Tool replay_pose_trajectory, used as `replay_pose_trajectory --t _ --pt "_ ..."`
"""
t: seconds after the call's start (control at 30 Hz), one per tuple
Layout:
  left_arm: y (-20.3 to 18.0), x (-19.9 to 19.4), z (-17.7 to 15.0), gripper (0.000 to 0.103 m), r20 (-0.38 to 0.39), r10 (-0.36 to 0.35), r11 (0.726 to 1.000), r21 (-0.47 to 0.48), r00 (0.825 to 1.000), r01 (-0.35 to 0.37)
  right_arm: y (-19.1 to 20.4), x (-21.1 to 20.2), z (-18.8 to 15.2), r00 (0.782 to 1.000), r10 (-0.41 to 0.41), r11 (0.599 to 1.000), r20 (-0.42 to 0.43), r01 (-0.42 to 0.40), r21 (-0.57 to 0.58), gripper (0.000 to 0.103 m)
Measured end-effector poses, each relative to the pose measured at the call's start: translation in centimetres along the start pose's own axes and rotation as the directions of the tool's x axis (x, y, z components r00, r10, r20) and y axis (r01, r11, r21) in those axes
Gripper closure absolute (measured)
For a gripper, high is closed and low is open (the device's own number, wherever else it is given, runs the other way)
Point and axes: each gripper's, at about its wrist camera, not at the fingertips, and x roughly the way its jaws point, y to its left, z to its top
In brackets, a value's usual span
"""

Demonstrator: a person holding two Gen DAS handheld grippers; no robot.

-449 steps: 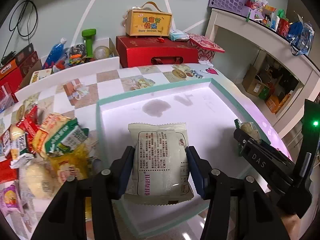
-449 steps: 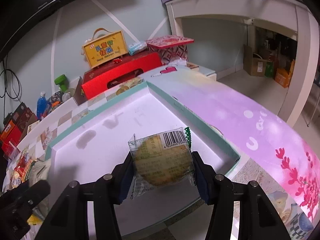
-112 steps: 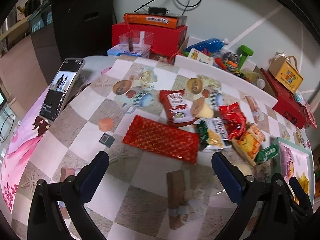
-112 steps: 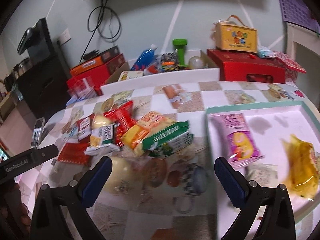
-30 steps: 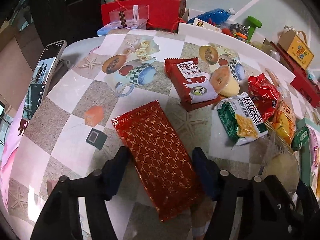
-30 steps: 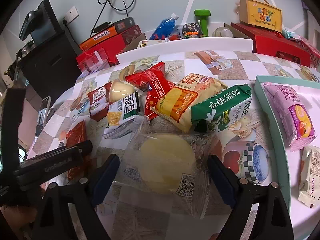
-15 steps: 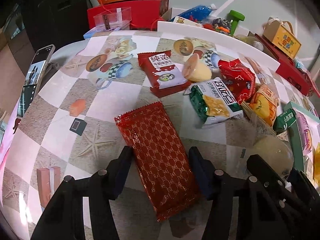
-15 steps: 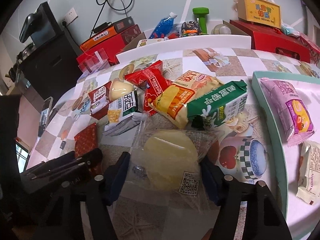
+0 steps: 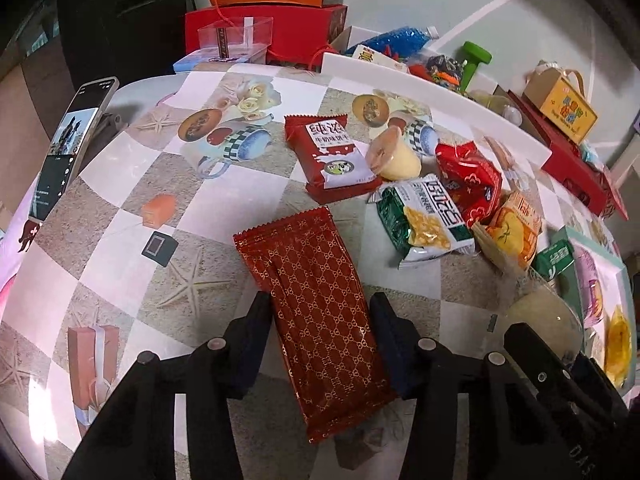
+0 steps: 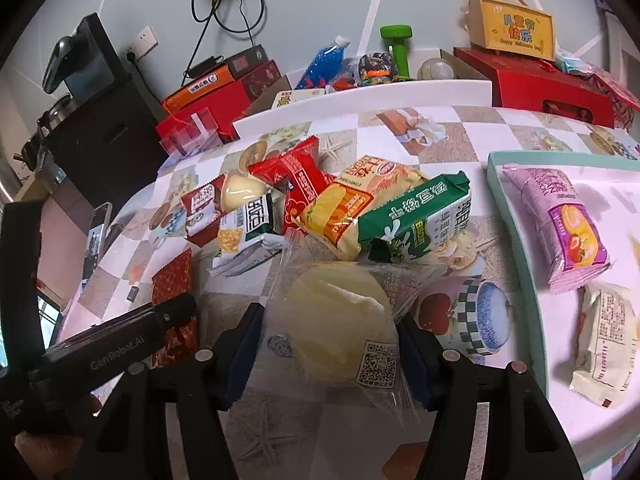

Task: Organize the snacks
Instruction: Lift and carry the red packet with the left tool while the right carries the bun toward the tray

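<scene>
My left gripper (image 9: 322,334) is shut on a dark red gold-patterned packet (image 9: 316,312) that lies on the checked tablecloth. My right gripper (image 10: 330,346) is shut on a clear bag with a pale yellow round cake (image 10: 344,320). The left gripper also shows at the lower left of the right wrist view (image 10: 120,344), over the red packet (image 10: 172,276). A pile of snacks lies behind: a green biscuit pack (image 10: 416,220), an orange-yellow pack (image 10: 352,200), a red pack (image 10: 296,180). The teal-rimmed tray (image 10: 516,216) on the right holds a purple pack (image 10: 560,220).
A phone (image 9: 68,148) lies at the table's left edge. Red boxes (image 9: 264,24), a blue bottle (image 10: 324,60) and a green dumbbell (image 10: 396,44) stand behind a white board (image 10: 360,100). A beige wrapped snack (image 10: 604,336) lies in the tray.
Both grippers have closed in from wide open: the left onto the red packet, the right onto the clear cake bag. Both have moved slightly forward over the table.
</scene>
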Motion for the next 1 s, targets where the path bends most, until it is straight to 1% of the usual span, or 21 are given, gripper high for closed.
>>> replay_pose_trajectory --t 0.1,0.3,0.57,0.9,1.0 --pt "0.2 -0.4 0.1 0.051 0.011 0.004 1.0 -0.008 1.0 -0.004 -0.1 -0.3 0.1 1.0 0.003 1.0 0.01 -0.004 0.003 0.036" --pt "0.2 -1.5 0.4 0.051 0.041 -0.011 1.0 -0.014 0.999 0.011 -0.3 -0.6 0.2 1.0 0.008 1.0 0.018 -0.008 0.003 0.036" --pt "-0.2 -3.5 1.0 0.051 0.09 -0.031 0.999 -0.007 0.995 0.032 -0.5 -1.9 0.5 0.998 0.024 1.0 0.056 -0.025 0.013 0.036" --pt "-2.5 -6.6 1.5 0.051 0.169 -0.072 0.997 0.042 0.983 0.066 -1.8 -4.6 1.1 0.992 0.029 0.998 0.124 -0.035 0.044 0.036" --pt "-3.8 -7.4 1.6 0.051 0.185 -0.104 0.993 0.071 0.977 0.092 -2.7 -5.6 1.3 0.989 0.015 0.998 0.149 -0.025 0.063 0.036"
